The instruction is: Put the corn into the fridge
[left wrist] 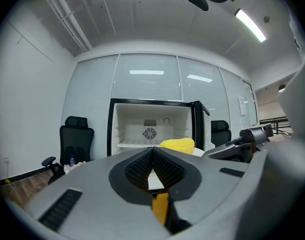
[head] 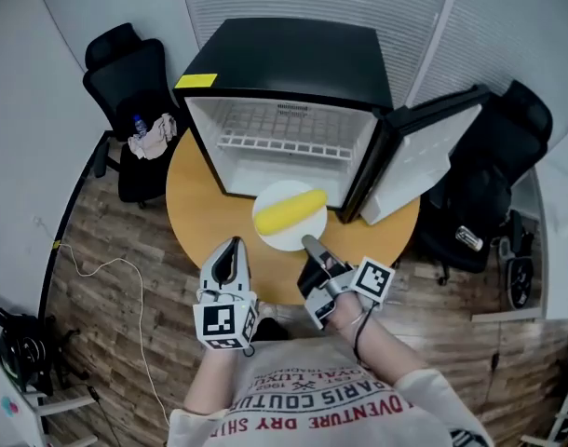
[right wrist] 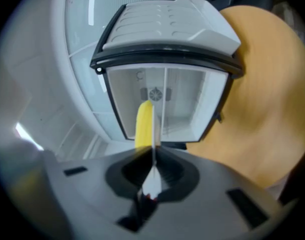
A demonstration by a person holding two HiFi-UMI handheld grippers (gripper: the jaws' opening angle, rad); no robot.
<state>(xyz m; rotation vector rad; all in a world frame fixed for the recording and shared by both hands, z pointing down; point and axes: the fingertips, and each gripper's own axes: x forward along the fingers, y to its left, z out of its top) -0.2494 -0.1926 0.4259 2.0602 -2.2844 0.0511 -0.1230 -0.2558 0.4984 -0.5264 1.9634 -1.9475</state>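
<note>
The yellow corn lies on a white plate on the round wooden table, just in front of the open black mini fridge. Its door is swung out to the right, and a wire shelf spans the white, bare inside. My right gripper is turned on its side and shut on the plate's near rim; in the right gripper view the plate shows edge-on between the jaws, with the corn beyond. My left gripper hovers shut and holds nothing, left of the plate. The corn also shows ahead in the left gripper view.
A black office chair with a bottle and cloth on its seat stands to the left of the table. Another black chair stands behind the fridge door on the right. A thin cable trails over the wooden floor.
</note>
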